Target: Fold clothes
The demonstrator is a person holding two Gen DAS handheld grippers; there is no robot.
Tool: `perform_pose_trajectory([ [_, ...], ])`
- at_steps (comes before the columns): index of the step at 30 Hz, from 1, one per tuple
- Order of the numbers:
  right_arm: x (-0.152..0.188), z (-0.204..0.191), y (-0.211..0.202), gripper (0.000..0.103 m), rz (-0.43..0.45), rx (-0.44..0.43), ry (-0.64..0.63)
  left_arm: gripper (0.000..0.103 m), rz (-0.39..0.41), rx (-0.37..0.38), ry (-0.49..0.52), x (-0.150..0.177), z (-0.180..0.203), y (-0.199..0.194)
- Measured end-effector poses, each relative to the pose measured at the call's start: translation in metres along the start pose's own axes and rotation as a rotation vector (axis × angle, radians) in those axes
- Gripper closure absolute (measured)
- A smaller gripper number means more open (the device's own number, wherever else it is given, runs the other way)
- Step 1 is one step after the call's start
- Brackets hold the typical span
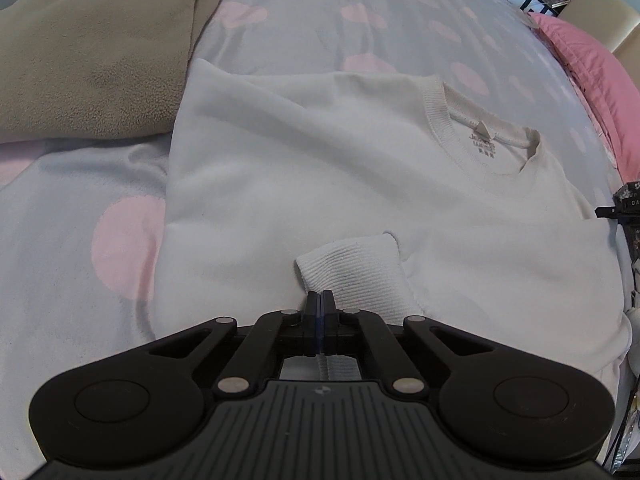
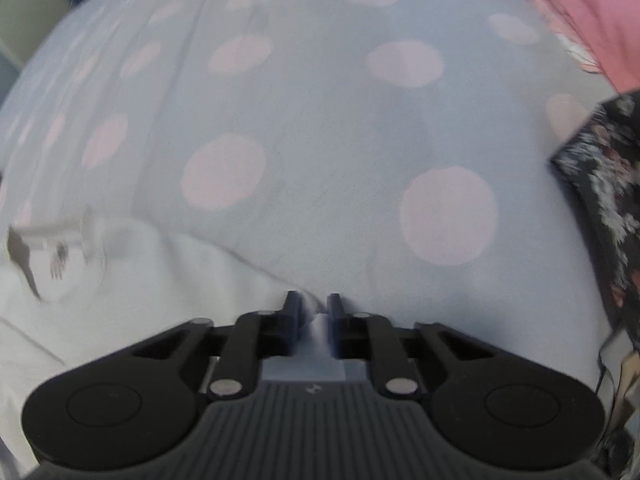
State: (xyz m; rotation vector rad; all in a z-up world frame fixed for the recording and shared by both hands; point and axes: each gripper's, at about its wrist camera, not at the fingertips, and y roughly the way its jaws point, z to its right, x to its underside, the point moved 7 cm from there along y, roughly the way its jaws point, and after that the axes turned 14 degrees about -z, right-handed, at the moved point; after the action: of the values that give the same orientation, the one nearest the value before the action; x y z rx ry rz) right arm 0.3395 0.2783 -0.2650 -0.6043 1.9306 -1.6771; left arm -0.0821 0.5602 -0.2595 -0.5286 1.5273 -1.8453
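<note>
A polka-dot bedsheet [image 1: 328, 32] and a pink pillow [image 1: 588, 76] beside it.

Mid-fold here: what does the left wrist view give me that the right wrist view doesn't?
Left wrist only: the olive fleece, the sweatshirt's ribbed collar with its label, the ribbed cuff, and the left gripper, jaws shut at the cuff's edge. Right wrist only: the right gripper with white fabric bunched between its narrow jaws at the garment's edge; the picture is blurred. Both: the white sweatshirt, the polka-dot bedcover, the pink bedding and a dark floral fabric at the right edge.
</note>
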Motion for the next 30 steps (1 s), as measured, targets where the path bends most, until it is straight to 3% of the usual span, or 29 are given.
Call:
perform_pose_trajectory([
  [3,-0.006,-0.002,-0.001,0.091,0.054,0.09,-0.021,0.103,-0.001,-0.03,-0.002,-0.002,-0.001,0.001],
  [9,-0.001,0.0,-0.005,0.087,0.11,0.128,0.004,0.103,0.012,-0.062,-0.016,-0.004,-0.008,-0.003],
  [11,0.004,0.002,-0.015,0.061,0.126,0.153,0.003,0.103,0.015,-0.072,-0.009,-0.003,-0.008,-0.005],
  [13,0.014,0.003,-0.03,0.058,0.14,0.157,-0.004,0.103,0.017,-0.096,0.005,-0.001,-0.007,-0.007],
  [16,0.03,0.004,-0.052,0.062,0.157,0.161,-0.023,0.103,0.028,-0.12,0.018,0.002,-0.007,-0.016],
  [24,0.111,-0.017,-0.09,0.063,0.13,0.145,-0.181,0.103,0.088,-0.159,0.092,0.025,0.006,-0.047],
  [30,0.199,-0.045,-0.093,0.061,0.082,0.074,-0.27,0.089,0.089,-0.142,0.139,0.061,0.025,-0.065],
])
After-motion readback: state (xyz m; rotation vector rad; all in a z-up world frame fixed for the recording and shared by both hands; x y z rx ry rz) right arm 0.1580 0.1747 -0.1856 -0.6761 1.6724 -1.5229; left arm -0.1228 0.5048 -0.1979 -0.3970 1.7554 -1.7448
